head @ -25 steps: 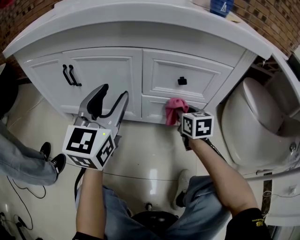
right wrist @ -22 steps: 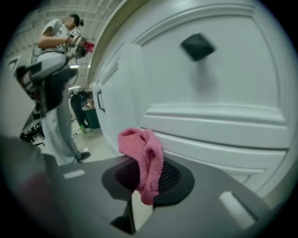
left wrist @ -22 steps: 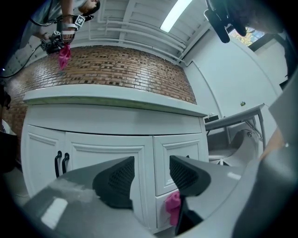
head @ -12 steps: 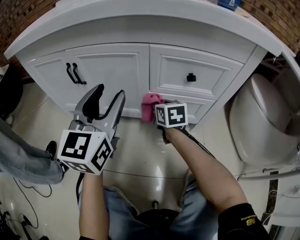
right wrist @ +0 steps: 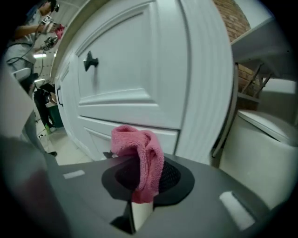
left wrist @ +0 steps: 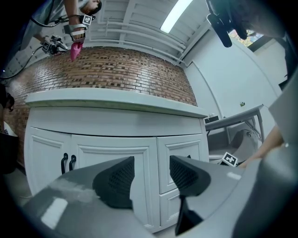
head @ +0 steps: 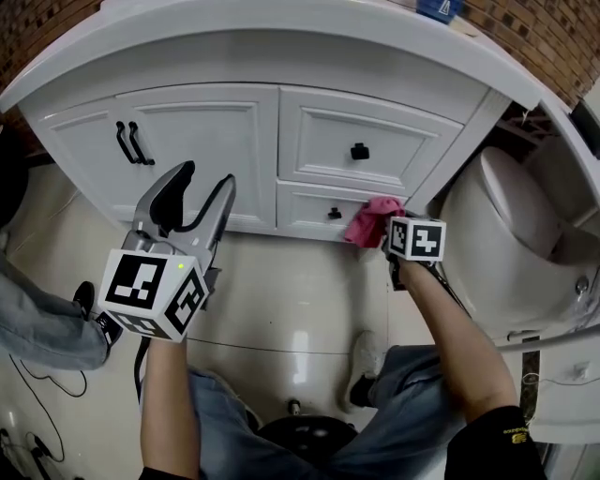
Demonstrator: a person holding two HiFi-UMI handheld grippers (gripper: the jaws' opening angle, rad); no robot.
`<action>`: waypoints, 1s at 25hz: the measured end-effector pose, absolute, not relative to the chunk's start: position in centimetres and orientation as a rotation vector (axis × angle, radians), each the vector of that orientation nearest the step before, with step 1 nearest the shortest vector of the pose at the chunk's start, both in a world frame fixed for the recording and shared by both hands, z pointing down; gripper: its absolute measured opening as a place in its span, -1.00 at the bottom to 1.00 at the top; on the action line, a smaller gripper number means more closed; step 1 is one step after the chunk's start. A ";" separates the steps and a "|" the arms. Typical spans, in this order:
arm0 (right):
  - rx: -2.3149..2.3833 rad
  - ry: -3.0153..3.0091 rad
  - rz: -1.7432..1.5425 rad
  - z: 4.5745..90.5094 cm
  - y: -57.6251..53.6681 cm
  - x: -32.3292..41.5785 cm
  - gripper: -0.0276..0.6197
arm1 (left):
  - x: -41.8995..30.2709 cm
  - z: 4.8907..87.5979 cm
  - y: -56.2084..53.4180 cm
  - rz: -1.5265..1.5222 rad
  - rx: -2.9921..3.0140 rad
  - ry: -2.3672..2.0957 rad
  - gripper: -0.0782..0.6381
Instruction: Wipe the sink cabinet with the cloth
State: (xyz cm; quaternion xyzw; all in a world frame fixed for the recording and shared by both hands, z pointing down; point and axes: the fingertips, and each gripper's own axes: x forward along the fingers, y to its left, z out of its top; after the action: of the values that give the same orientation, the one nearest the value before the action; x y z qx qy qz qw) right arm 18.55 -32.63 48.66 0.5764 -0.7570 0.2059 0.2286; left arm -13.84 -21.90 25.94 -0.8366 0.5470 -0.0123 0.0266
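Your right gripper [right wrist: 144, 179] pinches the pink cloth [right wrist: 139, 144] by the sink cabinet's [head: 206, 141] low drawer [head: 314, 208]. The toilet [head: 506, 234] sits close beside it. Your left gripper [left wrist: 151, 179] has its fingers spread and empty.

white toilet [head: 511, 239], lid down, at right | brick wall [head: 553, 37] behind | blue container [head: 439, 9] on the surface, cut off by the frame | glossy tiled floor [head: 291, 300] | bystander's jeans leg [head: 37, 328] and black shoe [head: 84, 298] at left | thin cables [head: 28, 375] on floor
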 end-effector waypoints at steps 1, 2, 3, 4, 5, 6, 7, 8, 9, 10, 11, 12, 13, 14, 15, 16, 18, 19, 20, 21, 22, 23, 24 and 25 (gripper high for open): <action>1.607 -2.062 0.563 48.6 -32.6 20.1 -0.74 | -13.9 25.9 -21.8 -0.039 -2.583 1.691 -0.13; 1.629 -2.040 0.565 48.6 -32.5 21.4 -0.74 | -14.1 25.8 -21.8 -0.040 -2.580 1.694 -0.13; 1.657 -2.019 0.576 48.6 -32.4 22.4 -0.74 | -14.2 25.8 -21.8 -0.041 -2.579 1.696 -0.13; 1.686 -2.001 0.598 48.6 -32.3 22.9 -0.74 | -14.3 25.9 -21.8 -0.044 -2.577 1.700 -0.13; 1.709 -1.990 0.629 48.6 -32.2 23.0 -0.74 | -14.4 26.0 -21.8 -0.047 -2.577 1.704 -0.13; 1.722 -1.991 0.665 48.7 -32.2 22.6 -0.74 | -14.4 26.1 -21.8 -0.052 -2.577 1.708 -0.13; 1.717 -2.008 0.697 48.6 -32.1 21.6 -0.74 | -14.3 26.3 -21.9 -0.059 -2.578 1.711 -0.13; 1.688 -2.048 0.721 48.5 -32.1 19.9 -0.74 | -14.2 26.5 -21.9 -0.066 -2.579 1.712 -0.13; 1.639 -2.109 0.734 48.1 -32.1 17.7 -0.74 | -14.1 26.7 -22.0 -0.075 -2.581 1.711 -0.13; 1.573 -2.182 0.736 47.5 -32.0 15.1 -0.74 | -14.0 26.8 -22.1 -0.083 -2.582 1.709 -0.13; 1.496 -2.257 0.729 46.9 -32.0 12.2 -0.74 | -13.9 26.9 -22.1 -0.091 -2.582 1.706 -0.13; 1.417 -2.324 0.721 46.5 -31.9 9.2 -0.74 | -13.9 26.9 -22.2 -0.100 -2.580 1.705 -0.13; 1.341 -2.373 0.716 46.3 -31.7 6.3 -0.74 | -14.0 27.0 -22.2 -0.109 -2.577 1.706 -0.13; 1.272 -2.402 0.717 46.5 -31.5 3.6 -0.74 | -14.1 27.0 -22.2 -0.116 -2.573 1.712 -0.13; 1.210 -2.417 0.721 47.0 -31.2 1.1 -0.74 | -14.3 27.0 -22.2 -0.119 -2.569 1.721 -0.13; 1.156 -2.421 0.726 47.8 -30.9 -1.2 -0.74 | -14.5 27.0 -22.2 -0.120 -2.565 1.731 -0.13; 1.091 -2.411 0.744 49.5 -30.5 -4.9 -0.74 | -14.7 27.1 -22.1 -0.126 -2.559 1.746 -0.13; 1.089 -2.400 0.762 50.3 -30.5 -6.1 -0.74 | -14.8 27.1 -22.0 -0.132 -2.557 1.749 -0.13; 1.107 -2.389 0.790 51.0 -30.8 -6.9 -0.74 | -14.9 27.2 -22.0 -0.137 -2.556 1.751 -0.13; 1.138 -2.376 0.822 51.4 -31.2 -7.3 -0.74 | -14.9 27.2 -22.1 -0.138 -2.554 1.754 -0.13; 1.171 -2.362 0.848 51.6 -31.6 -7.4 -0.74 | -15.0 27.2 -22.2 -0.136 -2.554 1.758 -0.13; 1.195 -2.349 0.854 51.6 -32.1 -7.2 -0.74 | -15.1 27.2 -22.2 -0.132 -2.556 1.761 -0.13; 1.202 -2.336 0.828 51.5 -32.5 -6.9 -0.74 | -15.1 27.3 -22.3 -0.128 -2.561 1.761 -0.13; 1.193 -2.322 0.771 51.4 -32.7 -6.4 -0.74 | -15.0 27.3 -22.3 -0.122 -2.568 1.759 -0.13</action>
State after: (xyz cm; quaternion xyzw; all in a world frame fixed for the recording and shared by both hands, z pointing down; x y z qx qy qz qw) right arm -6.41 -32.70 51.41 0.4286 -0.8344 0.2770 0.2082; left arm -14.95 -22.35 27.34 -0.8243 0.5646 -0.0393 0.0130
